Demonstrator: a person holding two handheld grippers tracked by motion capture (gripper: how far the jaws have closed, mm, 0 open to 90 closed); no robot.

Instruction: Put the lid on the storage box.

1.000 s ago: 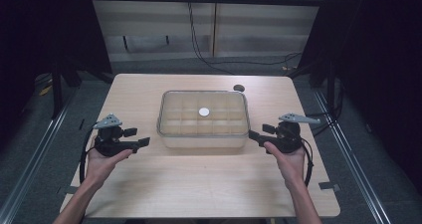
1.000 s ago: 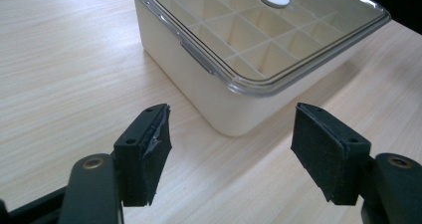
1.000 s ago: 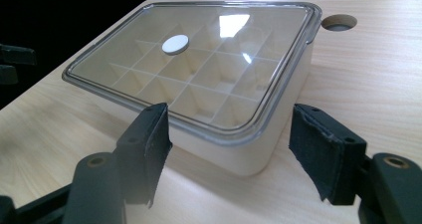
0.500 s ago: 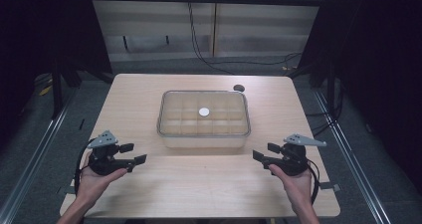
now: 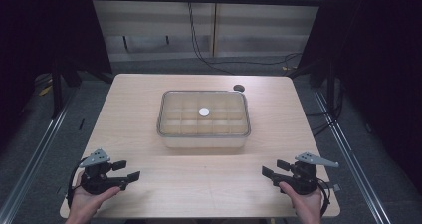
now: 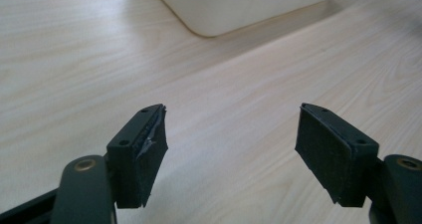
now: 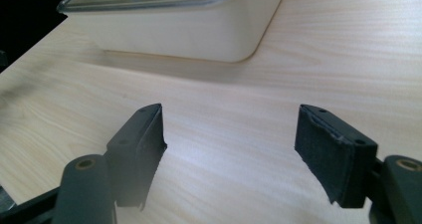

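One clear lidded box (image 5: pixel 204 119) sits at the middle of the wooden table (image 5: pixel 149 94), lying flat with its long axis running across the table from left to right and its short sides facing the table's side edges. Through the lid, divider walls split the inside into small compartments, and a small white round thing (image 5: pixel 204 112) shows near the box's centre; whether it lies on the lid or inside cannot be told. A small dark round spot (image 5: pixel 239 88) sits on the table just beyond the box's far right corner. The wood between the box and the near edge is bare, so nothing stands between it and either tool. The left gripper (image 5: pixel 127 170) is held low by a hand (image 5: pixel 87 201) well to the near left of the box, jaws pointing inward toward the right, spread wide apart and empty; in the left gripper view its pads (image 6: pixel 149 152) frame bare wood with the box's corner (image 6: pixel 219 10) beyond. The right gripper (image 5: pixel 273 168) mirrors it at the near right of the box, held by the other hand (image 5: pixel 304 204), jaws pointing left, likewise parted and gripping nothing.
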